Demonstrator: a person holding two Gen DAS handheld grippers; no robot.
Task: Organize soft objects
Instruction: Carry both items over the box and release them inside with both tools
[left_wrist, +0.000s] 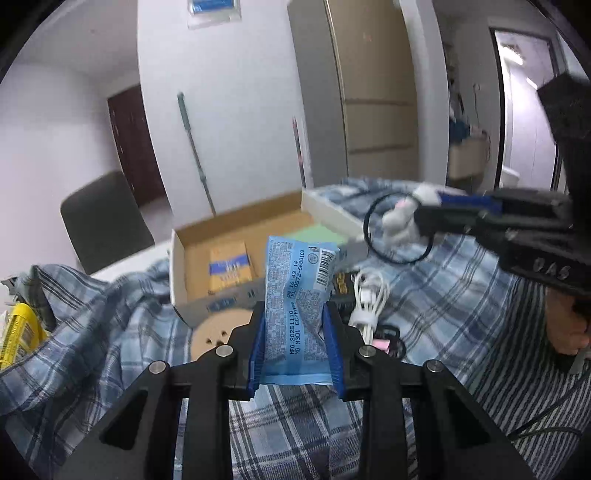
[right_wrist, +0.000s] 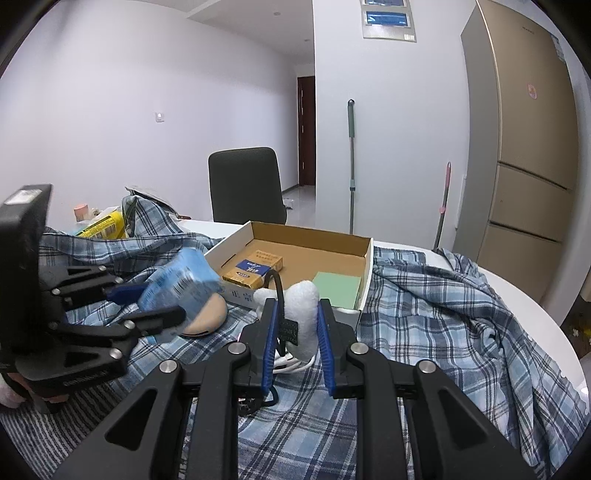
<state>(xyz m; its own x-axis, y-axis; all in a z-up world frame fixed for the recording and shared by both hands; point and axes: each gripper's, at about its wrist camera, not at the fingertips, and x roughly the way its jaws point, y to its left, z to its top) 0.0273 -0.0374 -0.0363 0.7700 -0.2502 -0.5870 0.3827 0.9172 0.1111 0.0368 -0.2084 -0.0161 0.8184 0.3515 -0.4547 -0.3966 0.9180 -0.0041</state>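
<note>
Upright, long axis vertical: blue packet (left_wrist: 295, 302) clamped between left fingers (left_wrist: 258, 343).

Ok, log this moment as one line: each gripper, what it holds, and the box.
left gripper: shut on blue packet | right gripper: shut on white plush toy | cardboard box: open

Left gripper (left_wrist: 295, 314) and right gripper (right_wrist: 297, 314) both clamped.
</note>
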